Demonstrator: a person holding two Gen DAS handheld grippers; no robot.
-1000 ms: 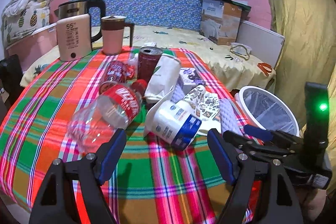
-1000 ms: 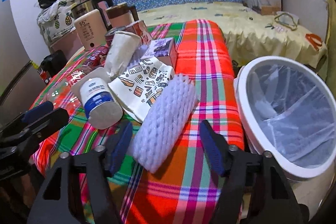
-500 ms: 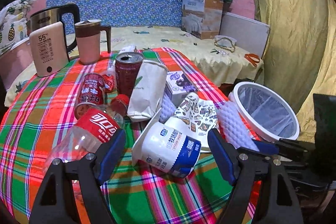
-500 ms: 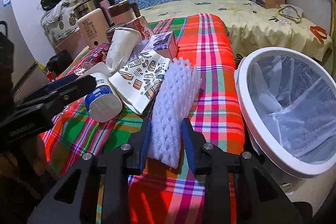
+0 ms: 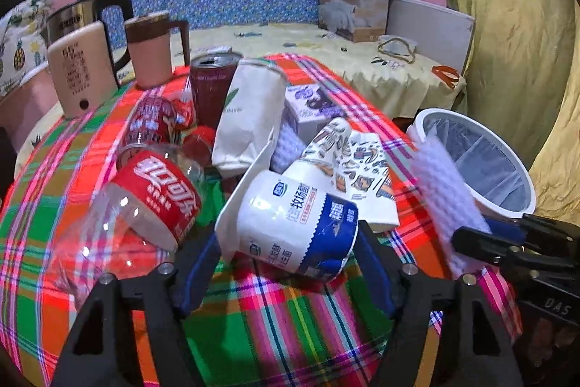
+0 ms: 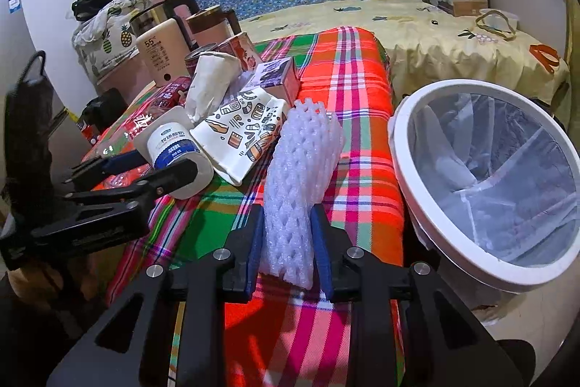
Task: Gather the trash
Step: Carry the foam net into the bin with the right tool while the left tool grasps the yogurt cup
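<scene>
Right gripper (image 6: 284,254) pinching foam net (image 6: 302,184), jaws just closed: lift clear, tip into bin (image 6: 409,169); left gripper (image 5: 286,272) spread around yogurt cup (image 5: 295,220), contact unclear

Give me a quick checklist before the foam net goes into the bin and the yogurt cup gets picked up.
1. Right hand-held gripper clamped on foam net, jaws just closed on it: ok.
2. Foam net lifted clear of the tablecloth: cannot tell.
3. Bin open, liner in place: ok.
4. Path from net to bin free of clutter: ok.
5. Left hand-held gripper straddling yogurt cup: ok.
6. Left pads pressing on the cup: not ok, jaws wide.
</scene>
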